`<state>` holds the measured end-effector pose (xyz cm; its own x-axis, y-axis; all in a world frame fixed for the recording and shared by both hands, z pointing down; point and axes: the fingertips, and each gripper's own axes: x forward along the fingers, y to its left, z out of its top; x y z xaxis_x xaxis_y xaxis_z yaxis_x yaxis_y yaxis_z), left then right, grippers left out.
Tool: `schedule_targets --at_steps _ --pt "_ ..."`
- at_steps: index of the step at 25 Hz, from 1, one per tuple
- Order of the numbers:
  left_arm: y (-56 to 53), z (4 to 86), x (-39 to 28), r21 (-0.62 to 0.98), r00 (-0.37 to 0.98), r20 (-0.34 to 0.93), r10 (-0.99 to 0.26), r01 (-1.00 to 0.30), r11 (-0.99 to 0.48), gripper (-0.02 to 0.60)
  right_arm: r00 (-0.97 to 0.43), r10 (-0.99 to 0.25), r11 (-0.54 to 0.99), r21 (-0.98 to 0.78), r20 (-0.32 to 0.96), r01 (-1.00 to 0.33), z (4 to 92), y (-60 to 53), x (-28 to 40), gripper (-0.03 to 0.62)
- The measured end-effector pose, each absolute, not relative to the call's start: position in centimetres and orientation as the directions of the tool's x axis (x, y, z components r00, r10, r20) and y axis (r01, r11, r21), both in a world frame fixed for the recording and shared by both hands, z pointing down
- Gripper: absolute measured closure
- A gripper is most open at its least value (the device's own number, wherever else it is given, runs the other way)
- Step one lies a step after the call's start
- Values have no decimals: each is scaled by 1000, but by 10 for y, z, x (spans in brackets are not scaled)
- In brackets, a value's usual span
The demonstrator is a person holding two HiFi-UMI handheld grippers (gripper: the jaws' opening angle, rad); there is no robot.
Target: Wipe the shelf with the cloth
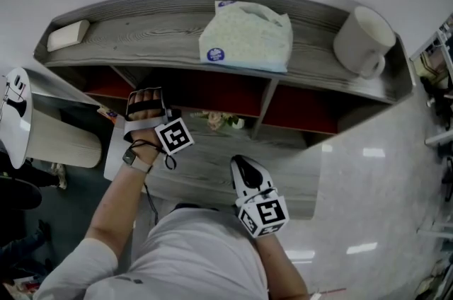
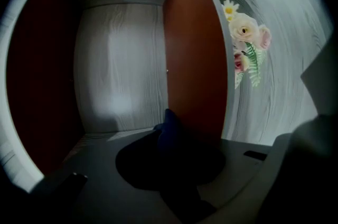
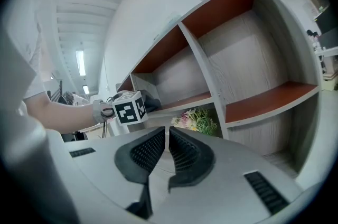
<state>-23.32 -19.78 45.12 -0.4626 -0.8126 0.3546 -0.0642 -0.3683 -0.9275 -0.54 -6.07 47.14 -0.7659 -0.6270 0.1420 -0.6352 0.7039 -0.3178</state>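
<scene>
The grey wooden shelf unit has red-brown dividers and open compartments. My left gripper reaches into the left-hand compartment, its tips hidden under the top board in the head view. In the left gripper view the left gripper is shut on a dark blue cloth, which bunches up between the dark jaws in front of the compartment's grey back wall. My right gripper hangs back from the shelf, in front of my body. Its ribbed pads are together with nothing between them, so the right gripper is shut.
On top of the shelf lie a tissue pack, a white mug and a small white box. Artificial flowers stand in the compartment to the right of a red-brown divider. A pale rounded seat is at the left.
</scene>
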Motion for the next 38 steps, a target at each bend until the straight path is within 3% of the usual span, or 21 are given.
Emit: schedule_targets --at_steps 12,19,24,27,34,38 --pt "-201 442 -228 -945 -432 325 -841 -176 -275 497 -714 -682 654 -306 160 -692 475 -51 21 562" --pt "-205 413 -206 -895 -319 263 -911 -434 -107 496 -673 -719 611 -305 173 -731 477 -47 37 561" --pt "-213 390 -196 -677 -213 231 -949 -736 0 495 -655 -734 596 -295 178 -747 477 -46 41 562" --pt "-218 378 -198 -525 -175 193 -966 -850 49 495 -640 -746 583 -287 181 -760 475 -45 45 562" --pt "-231 347 -222 -281 -236 42 -971 -935 216 497 -603 -773 549 -266 199 -792 475 -45 53 562" --pt "-238 337 -230 -227 -280 -18 -960 -934 277 497 -569 -794 517 -255 212 -817 475 -45 62 562"
